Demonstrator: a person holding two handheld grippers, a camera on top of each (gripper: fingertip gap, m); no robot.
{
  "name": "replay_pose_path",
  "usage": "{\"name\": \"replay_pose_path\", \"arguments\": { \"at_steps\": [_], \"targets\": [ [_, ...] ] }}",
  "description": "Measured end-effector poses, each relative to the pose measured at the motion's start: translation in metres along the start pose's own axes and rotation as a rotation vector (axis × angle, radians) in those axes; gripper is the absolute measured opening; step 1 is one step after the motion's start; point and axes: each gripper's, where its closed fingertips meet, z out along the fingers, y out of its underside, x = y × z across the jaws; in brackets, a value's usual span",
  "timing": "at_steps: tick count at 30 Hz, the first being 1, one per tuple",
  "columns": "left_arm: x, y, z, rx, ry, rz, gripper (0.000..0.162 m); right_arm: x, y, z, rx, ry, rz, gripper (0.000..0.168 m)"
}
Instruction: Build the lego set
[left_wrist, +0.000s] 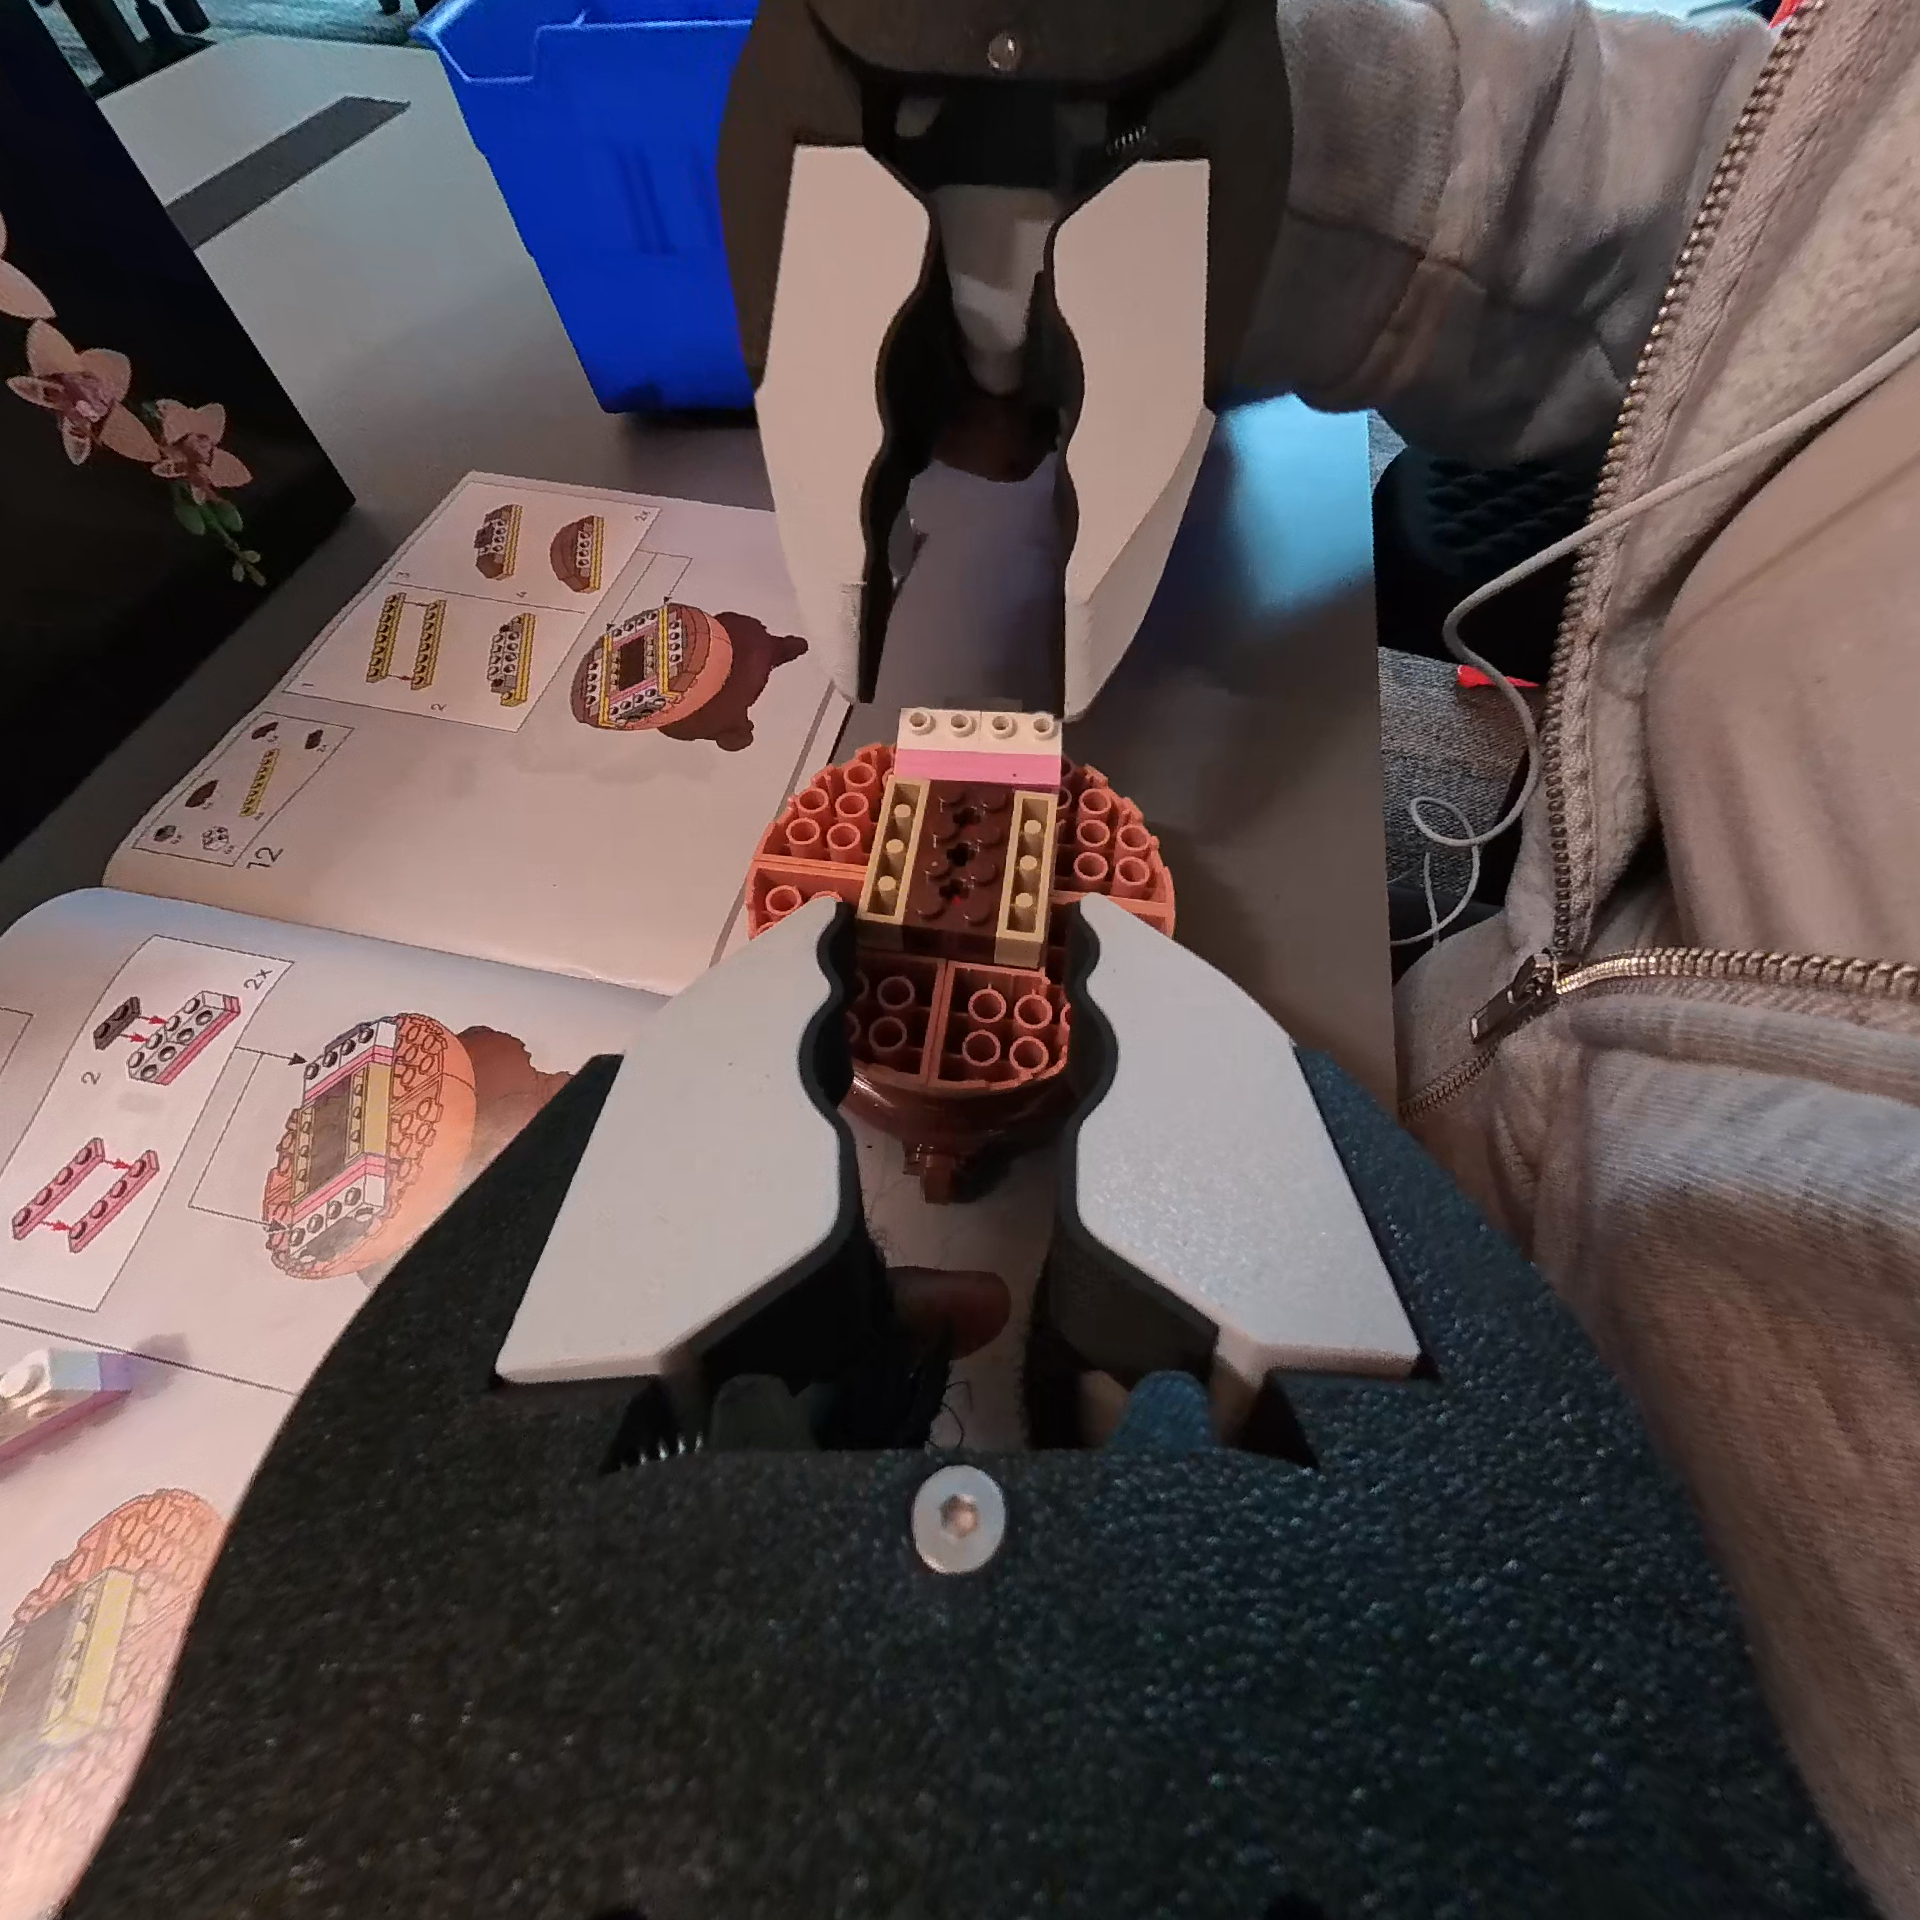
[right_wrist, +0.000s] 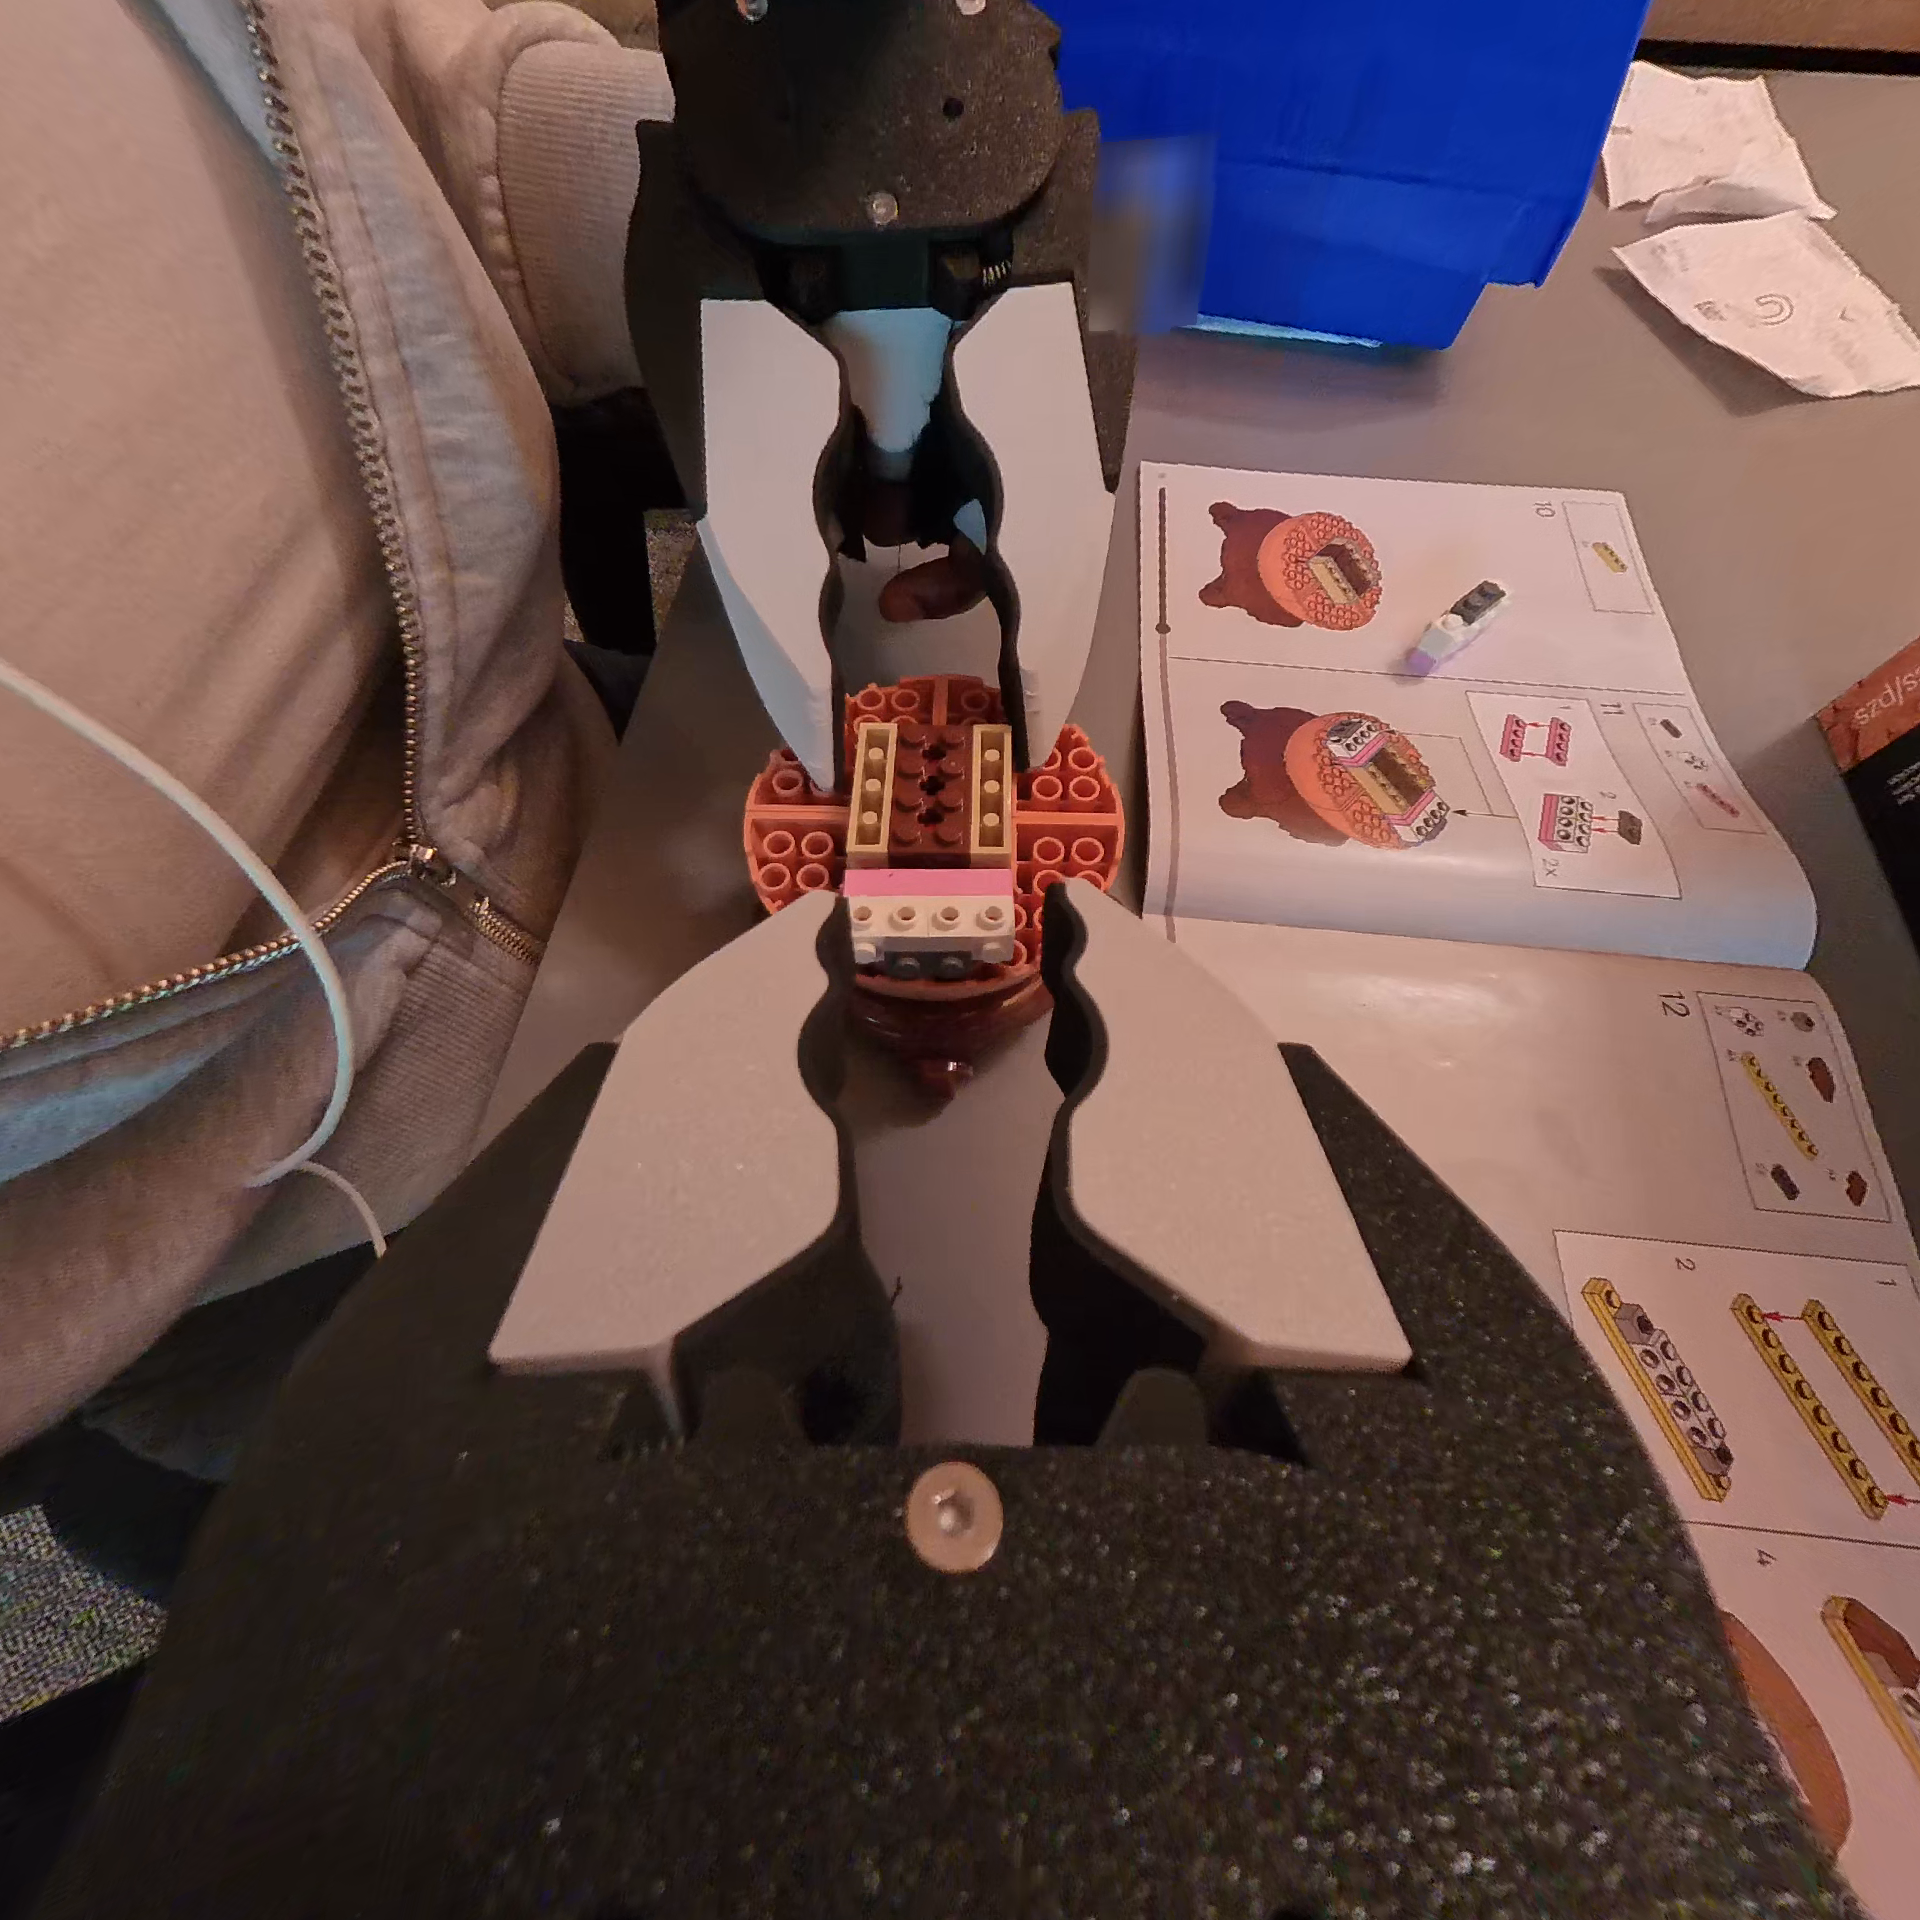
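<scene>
A round orange stud-covered Lego model (left_wrist: 997, 1029) on a dark brown base has two tan bricks and a brown strip across its middle. My left gripper (left_wrist: 956, 925) is shut on that tan-and-brown core and steadies it; it also shows in the right wrist view (right_wrist: 925, 758). A white-and-pink block (right_wrist: 930, 909) sits on the model's (right_wrist: 1070, 821) rim at the end of the core. My right gripper (right_wrist: 940, 904) is closed around this block; from the left wrist view it (left_wrist: 966, 686) reaches in from the far side over the block (left_wrist: 982, 748).
The open instruction booklet (right_wrist: 1403, 831) lies beside the model, with a second white-and-pink block (right_wrist: 1455, 623) on it. A blue bin (right_wrist: 1351, 156), loose paper sheets (right_wrist: 1766, 260) and a black box (left_wrist: 104, 416) stand around. A person's beige zip hoodie (left_wrist: 1714, 831) is close by. Only a small space, under 4 cm, lies between the two pairs of fingers.
</scene>
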Motion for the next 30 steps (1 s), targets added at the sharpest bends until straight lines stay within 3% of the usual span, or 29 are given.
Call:
{"name": "replay_pose_path", "arguments": {
  "at_steps": [14,23,30],
  "targets": [
    [0.0,0.0,0.0,-0.003,-0.006,0.006,0.037,0.001,-0.001,-0.003,0.017,0.037,0.019,0.036],
    [0.0,0.0,0.002,0.003,-0.008,0.0,0.036,-0.002,0.007,0.004,-0.059,0.09,-0.044,0.033],
    [-0.001,0.0,0.002,0.017,-0.011,-0.004,0.034,-0.003,0.003,0.005,0.048,0.092,-0.023,0.032]
  ]
}}
